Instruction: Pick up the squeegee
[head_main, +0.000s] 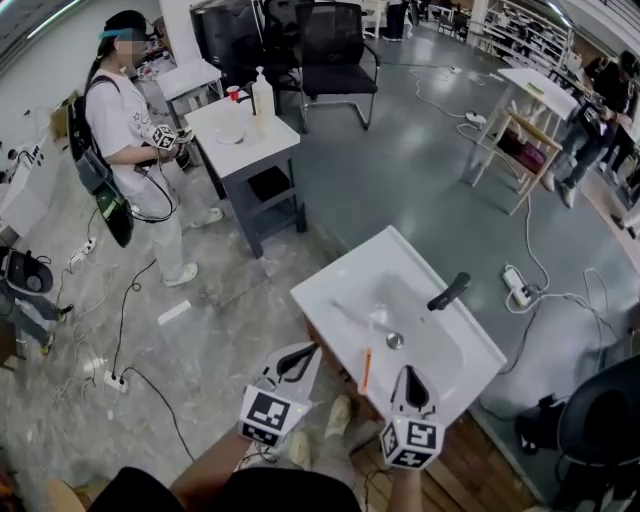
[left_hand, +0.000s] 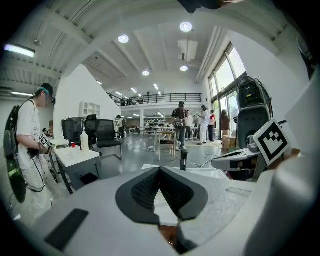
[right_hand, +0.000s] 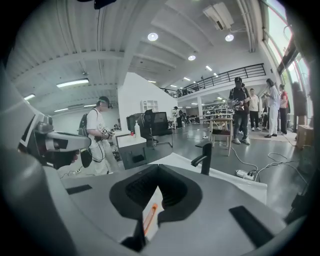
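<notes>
The squeegee (head_main: 366, 369) has a thin orange handle and lies on the near part of a white sink basin (head_main: 330, 290). It lies between my two grippers. My left gripper (head_main: 297, 360) hovers at the basin's near left edge, its jaws shut and empty. My right gripper (head_main: 412, 386) is over the basin's near edge, just right of the handle, and is also shut on nothing. In the right gripper view the orange handle (right_hand: 148, 215) shows below the shut jaws (right_hand: 159, 175). In the left gripper view the pads (left_hand: 160, 172) meet over the white basin.
A black faucet (head_main: 449, 291) stands at the basin's far right and a drain (head_main: 394, 340) lies in its middle. A person (head_main: 130, 130) stands at the far left beside a grey table (head_main: 240, 150) with a bottle (head_main: 262, 95). Cables and a power strip (head_main: 516, 285) lie on the floor.
</notes>
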